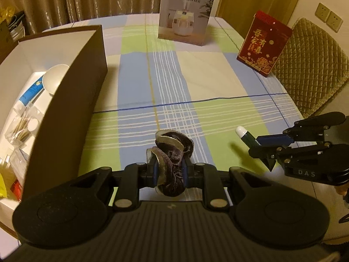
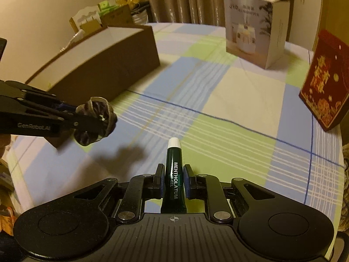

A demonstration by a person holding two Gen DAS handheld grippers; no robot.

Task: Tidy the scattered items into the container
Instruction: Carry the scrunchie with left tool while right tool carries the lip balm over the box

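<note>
My left gripper [image 1: 170, 170] is shut on a dark velvet scrunchie [image 1: 172, 152] and holds it above the checked tablecloth, right of the brown box [image 1: 72, 83]. The scrunchie [image 2: 96, 120] and left gripper [image 2: 91, 120] also show in the right wrist view. My right gripper [image 2: 173, 179] is shut on a dark green Mentholatum lip gel tube [image 2: 174, 174] with a white cap, held above the cloth. The tube [image 1: 246, 135] and right gripper [image 1: 257, 146] show at the right of the left wrist view. The open box [image 2: 104, 63] has white inner walls.
Inside the box lie a white round item [image 1: 54, 80], a blue-and-white tube [image 1: 30, 93] and a cotton swab pack [image 1: 19, 128]. A humidifier carton [image 1: 185, 13] and a red packet [image 1: 264, 41] stand at the back. A quilted chair [image 1: 309, 65] is at the right.
</note>
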